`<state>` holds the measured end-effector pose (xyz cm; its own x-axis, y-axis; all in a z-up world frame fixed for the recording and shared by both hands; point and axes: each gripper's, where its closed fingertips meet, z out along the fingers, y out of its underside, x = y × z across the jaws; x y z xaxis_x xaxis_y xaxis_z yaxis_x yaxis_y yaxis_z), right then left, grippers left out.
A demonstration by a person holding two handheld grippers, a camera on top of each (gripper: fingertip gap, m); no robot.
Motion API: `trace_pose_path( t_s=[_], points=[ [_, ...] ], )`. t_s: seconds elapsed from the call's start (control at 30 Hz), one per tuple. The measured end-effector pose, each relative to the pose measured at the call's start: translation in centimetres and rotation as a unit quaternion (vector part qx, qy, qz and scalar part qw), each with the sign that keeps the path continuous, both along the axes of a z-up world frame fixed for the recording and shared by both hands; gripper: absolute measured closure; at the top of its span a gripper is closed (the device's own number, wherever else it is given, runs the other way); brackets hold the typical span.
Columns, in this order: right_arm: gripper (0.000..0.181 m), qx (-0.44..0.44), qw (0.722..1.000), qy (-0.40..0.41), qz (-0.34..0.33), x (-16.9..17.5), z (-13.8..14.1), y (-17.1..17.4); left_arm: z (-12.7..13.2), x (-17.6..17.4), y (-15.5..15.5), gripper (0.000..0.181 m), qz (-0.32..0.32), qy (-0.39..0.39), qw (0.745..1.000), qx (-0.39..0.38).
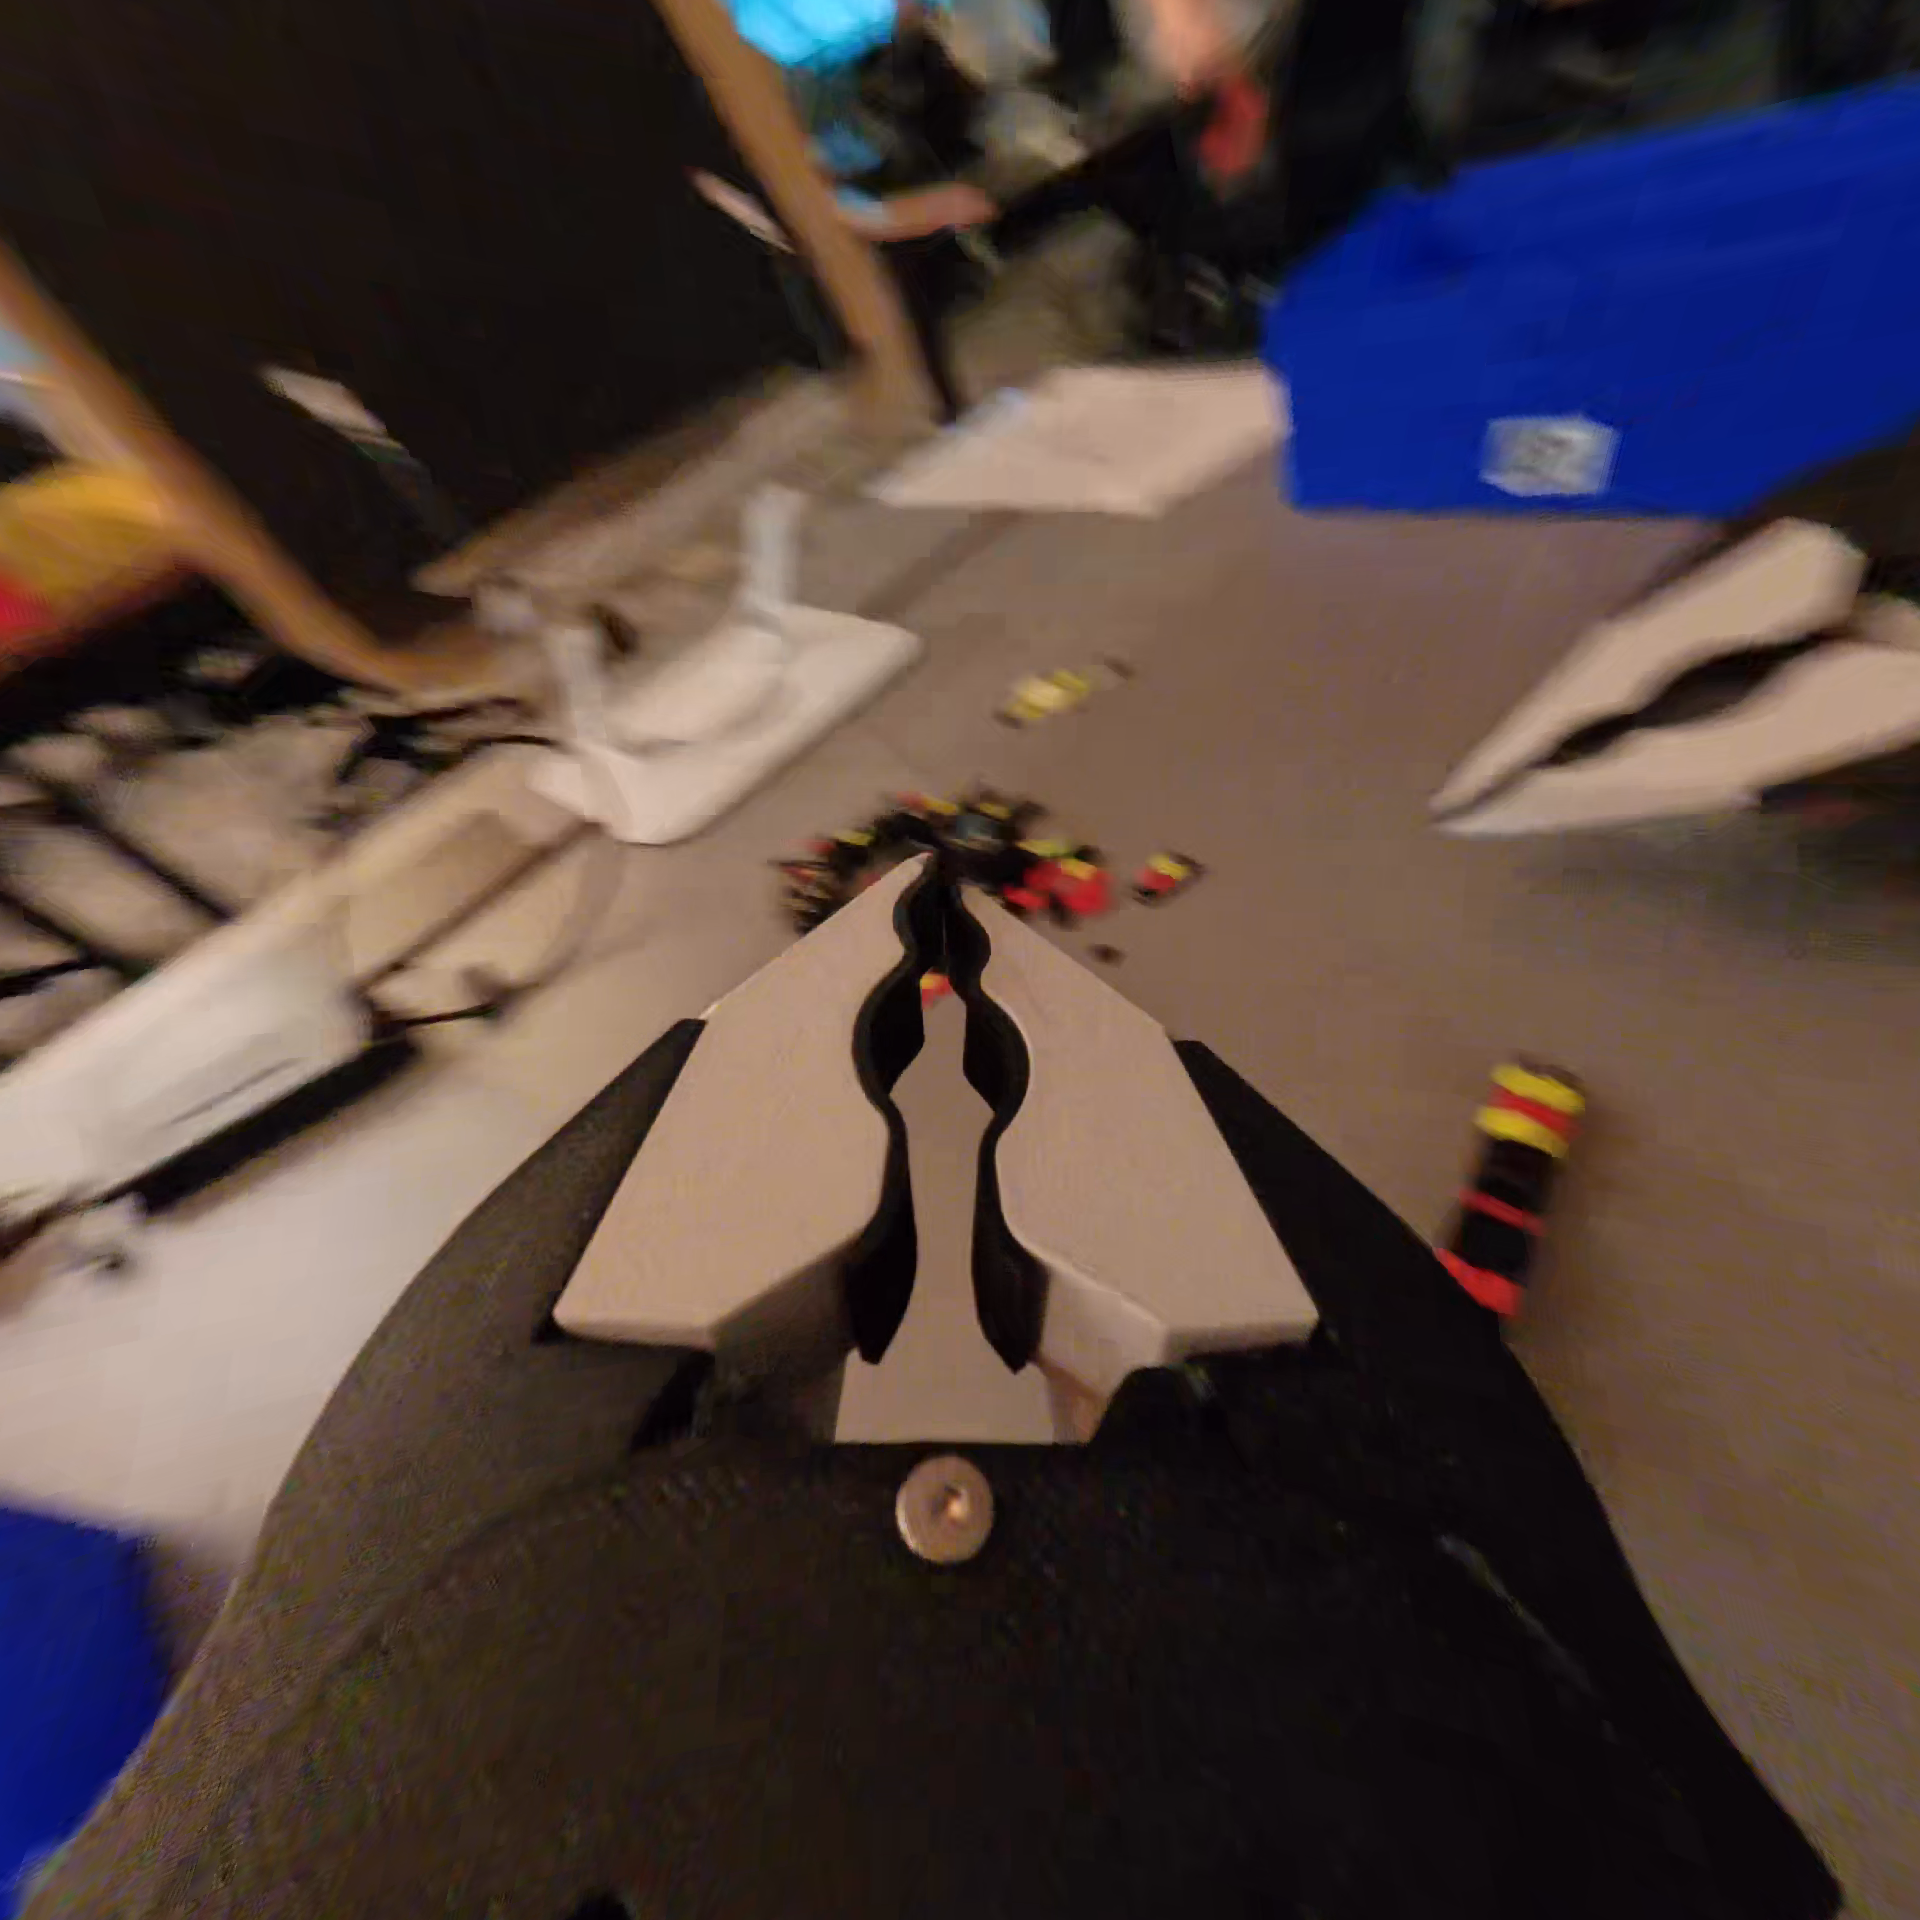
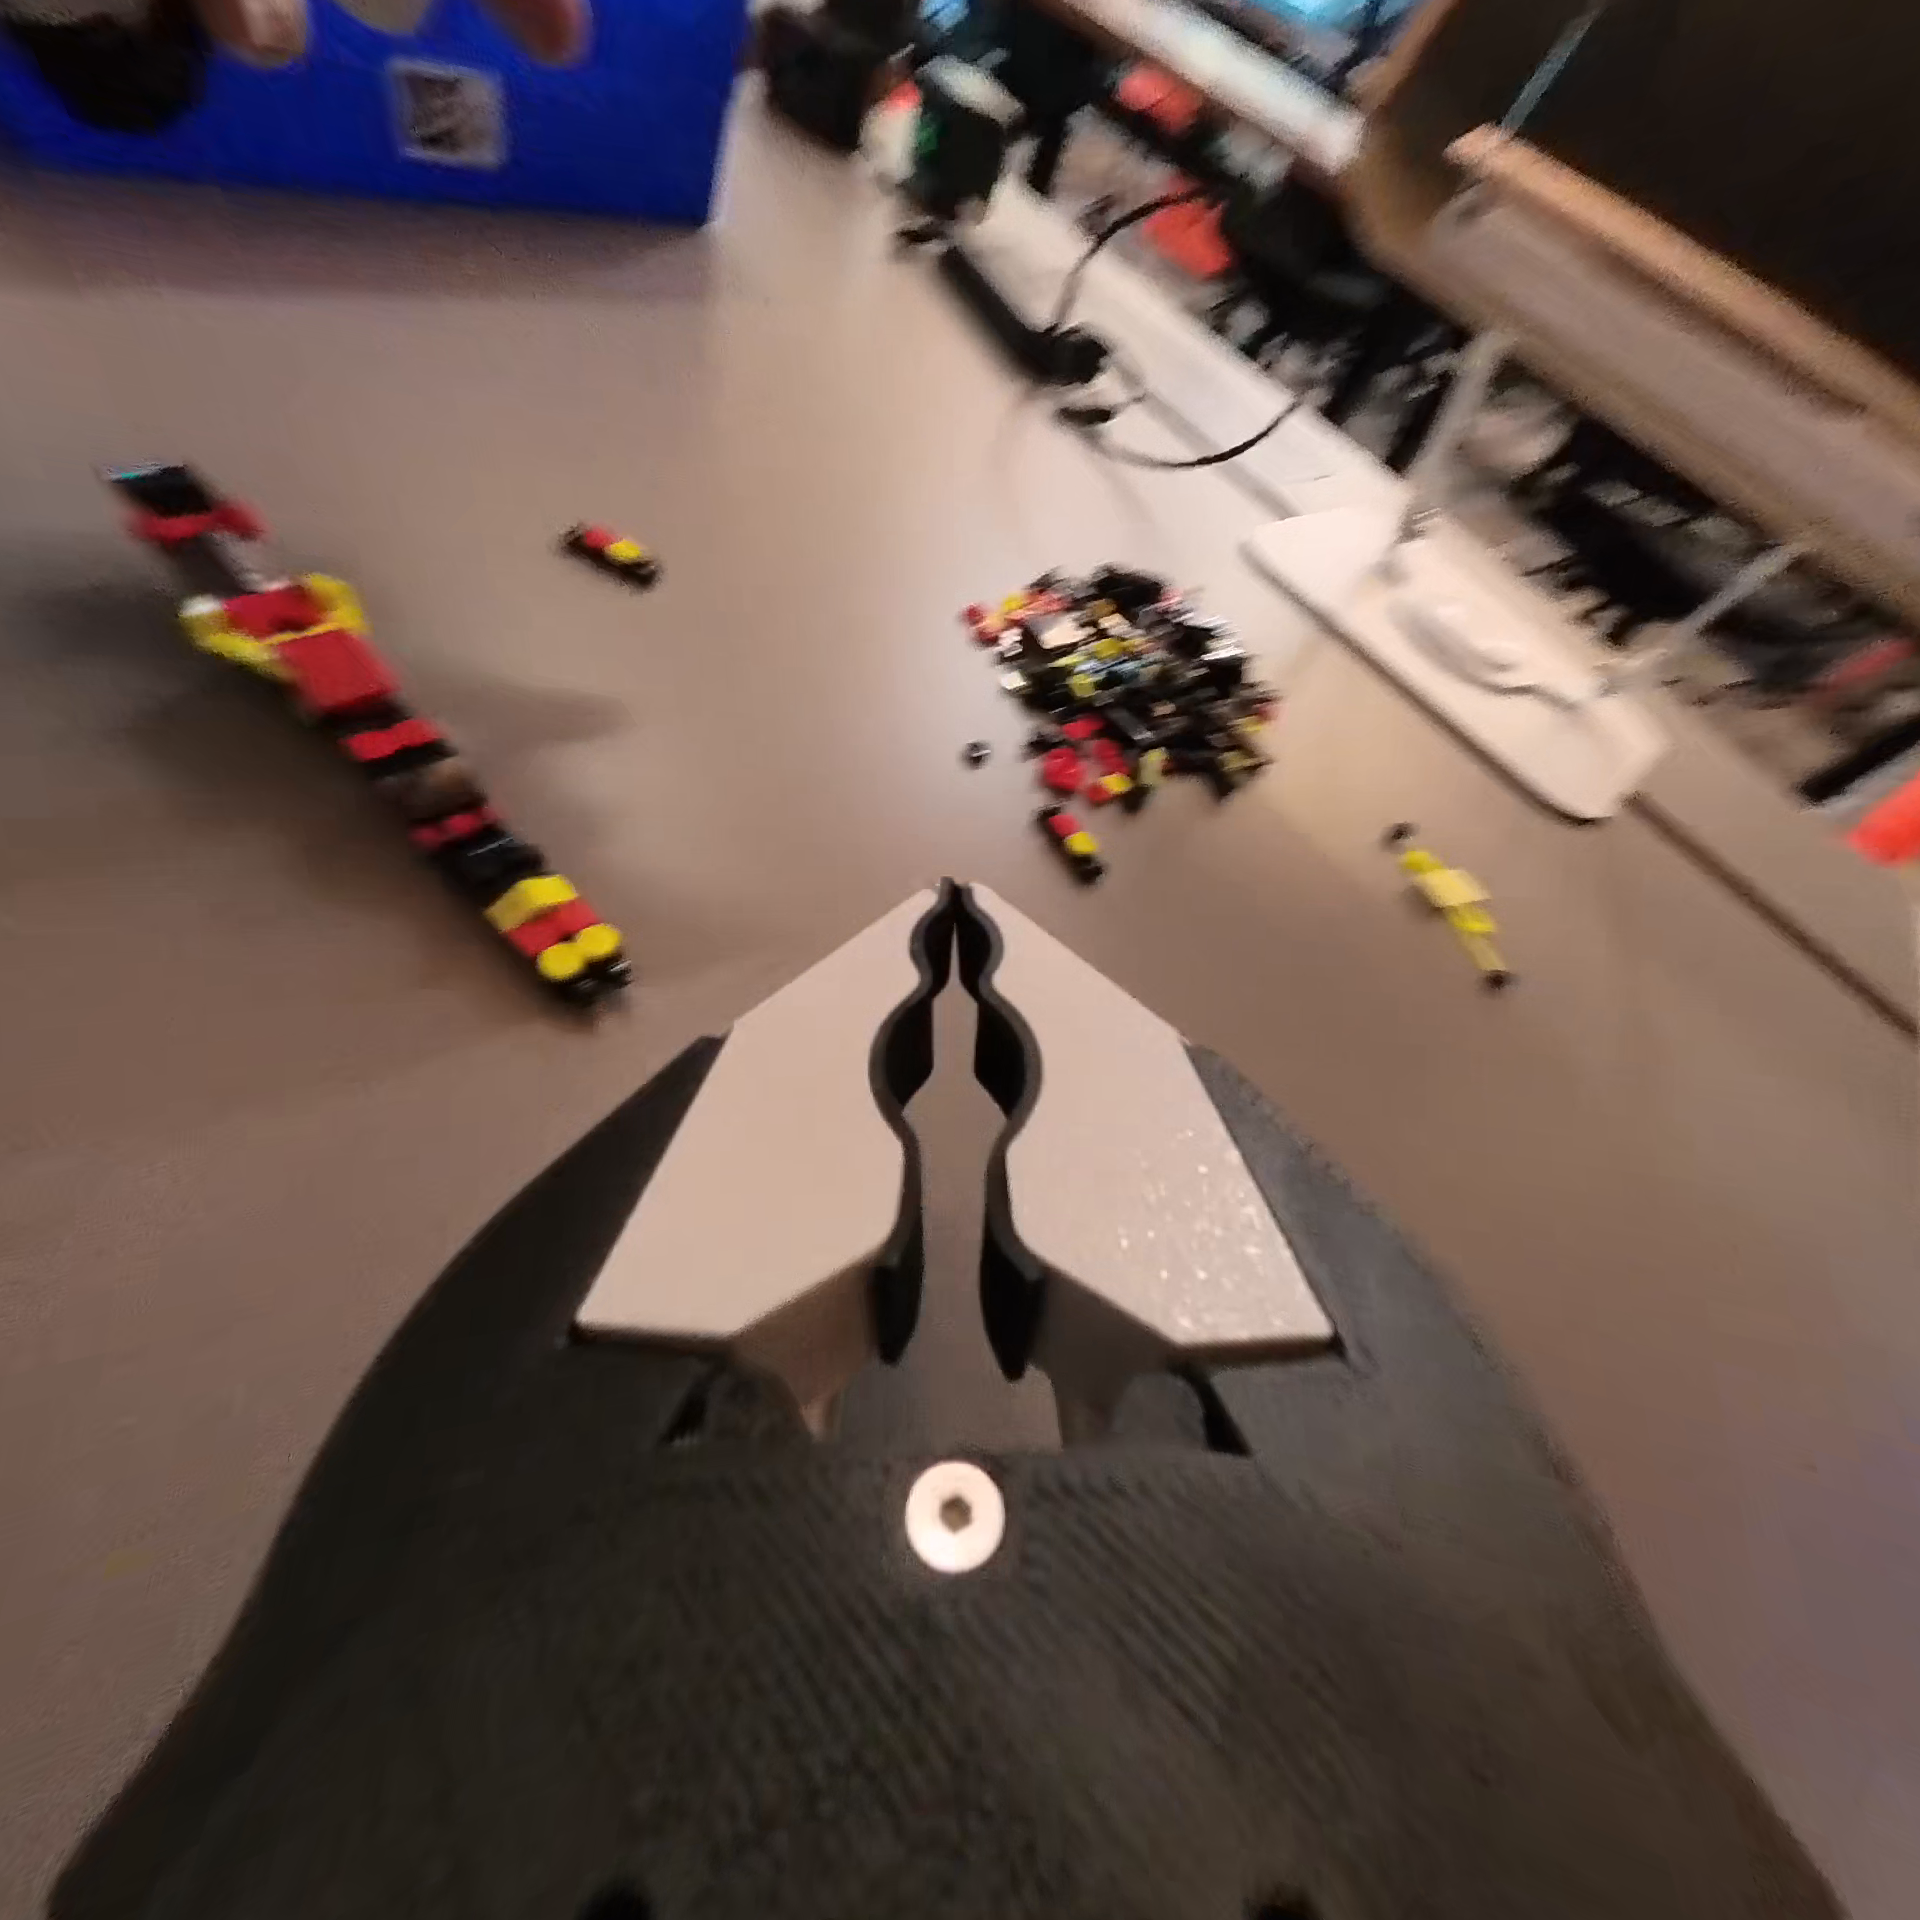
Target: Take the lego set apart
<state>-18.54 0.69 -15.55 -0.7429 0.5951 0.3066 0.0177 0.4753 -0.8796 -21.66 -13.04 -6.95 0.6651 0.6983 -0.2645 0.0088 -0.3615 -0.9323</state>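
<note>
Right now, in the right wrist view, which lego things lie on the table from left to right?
Long lego assembly → small black-red-yellow piece → pile of loose bricks → small yellow piece.

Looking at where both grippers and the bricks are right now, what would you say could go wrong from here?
1. Both views are motion-blurred, so a fast approach by the shut left gripper could plough into the pile of loose pieces and scatter it.
2. Strays such as the yellow piece lie apart on the table and could be knocked further away.
3. The long assembled strip is thin; gripping it with only the right gripper may snap it unevenly.
</note>
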Motion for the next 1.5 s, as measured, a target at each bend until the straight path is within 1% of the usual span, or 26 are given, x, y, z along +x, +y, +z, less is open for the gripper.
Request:
trace_pose_path(
  t_s=[0.03,0.1,0.17,0.2,0.27,0.3,0.33,0.37,0.4,0.43,0.47,0.5,0.57,0.63,0.7,0.73,0.8,0.83,0.87,0.93,1.03,1.07,1.13,1.27,1.37,1.5],
  points=[
    [0.181,-0.005,0.999,0.029,-0.022,-0.4,0.6,0.4,0.7,-0.4,-1.5,0.181,0.043,0.027,0.999,0.015],
    [0.181,-0.014,0.995,0.078,-0.053,-0.8,1.8,0.9,-0.4,-0.4,-3.4,0.181,0.089,0.011,0.996,0.007],
    [0.181,-0.018,0.994,0.084,-0.072,-0.9,2.0,0.8,-2.6,0.0,-4.6,0.181,0.116,-0.026,0.993,-0.006],
    [0.181,-0.021,0.993,0.078,-0.092,-1.2,2.0,0.9,-3.2,0.4,-5.2,0.181,0.132,-0.024,0.991,-0.002],
    [0.181,-0.016,0.988,0.063,-0.139,-2.0,1.7,1.5,-3.5,0.9,-6.6,0.181,0.186,0.016,0.982,-0.011],
    [0.181,-0.01,0.987,0.053,-0.149,-2.2,1.4,1.5,-2.9,1.2,-7.5,0.181,0.225,0.064,0.972,-0.019],
    [0.181,-0.006,0.987,0.048,-0.154,-2.2,1.2,1.4,-2.6,1.6,-7.7,0.181,0.239,0.092,0.966,-0.029],
    [0.181,-0.004,0.987,0.045,-0.156,-2.2,1.1,1.2,-3.2,1.9,-7.3,0.181,0.237,0.079,0.968,-0.034],
    [0.181,-0.006,0.987,0.042,-0.158,-2.2,1.0,1.0,-4.1,2.2,-6.5,0.167,0.215,0.042,0.975,-0.029],
    [0.181,-0.01,0.987,0.037,-0.157,-2.2,1.0,0.8,-4.6,2.6,-5.4,0.144,0.177,0.011,0.984,-0.012],
    [0.181,-0.013,0.988,0.031,-0.153,-2.1,1.0,0.5,-4.5,3.1,-4.5,0.125,0.143,-0.008,0.99,0.015],
    [0.181,-0.016,0.988,0.027,-0.149,-2.0,0.9,0.3,-4.3,3.4,-4.0,0.114,0.12,-0.029,0.991,0.047],
    [0.18,-0.022,0.99,0.021,-0.139,-1.9,0.9,0.1,-3.9,4.0,-2.8,0.103,0.08,-0.073,0.988,0.108],
    [0.177,-0.032,0.994,0.005,-0.107,-1.4,0.9,-0.5,-3.9,4.6,-1.4,0.093,0.046,-0.089,0.987,0.127],
    [0.161,-0.047,0.996,-0.017,-0.074,-0.8,0.8,-1.1,-4.2,5.7,0.4,0.093,0.009,-0.061,0.994,0.086],
    [0.155,-0.054,0.996,-0.03,-0.059,-0.5,0.7,-1.4,-4.6,6.1,1.1,0.105,-0.003,-0.043,0.998,0.05],
    [0.144,-0.067,0.996,-0.056,-0.037,0.1,0.6,-1.7,-4.7,6.5,1.9,0.151,-0.011,-0.002,1.0,0.005],
    [0.141,-0.071,0.995,-0.066,-0.029,0.3,0.5,-1.8,-4.2,5.9,1.4,0.178,0.021,0.021,1.0,0.007],
    [0.138,-0.073,0.994,-0.074,-0.023,0.5,0.4,-1.9,-3.6,5.4,0.9,0.181,0.047,0.031,0.998,0.017],
    [0.137,-0.074,0.994,-0.083,-0.016,0.7,0.3,-2.0,-3.7,5.7,1.4,0.181,0.034,-0.016,0.998,0.048],
    [0.14,-0.063,0.994,-0.085,-0.004,1.1,0.0,-2.4,-6.1,8.1,4.6,0.181,-0.057,-0.175,0.98,0.073],
    [0.14,-0.058,0.995,-0.083,-0.001,1.2,-0.1,-2.5,-6.6,8.5,5.3,0.181,-0.071,-0.199,0.974,0.075],
    [0.14,-0.047,0.996,-0.08,0.004,1.4,-0.3,-2.7,-7.4,8.3,5.8,0.181,-0.056,-0.198,0.977,0.057],
    [0.142,-0.037,0.996,-0.076,0.008,1.6,-0.4,-2.9,-8.5,6.2,3.4,0.162,0.016,-0.145,0.989,-0.028],
    [0.143,-0.033,0.996,-0.083,0.008,1.6,-0.7,-2.9,-9.0,5.1,1.5,0.146,0.048,-0.18,0.983,-0.011],
    [0.147,-0.032,0.995,-0.093,0.011,1.6,-0.9,-3.0,-9.0,6.2,2.0,0.143,-0.006,-0.224,0.975,0.01]
  ],
)
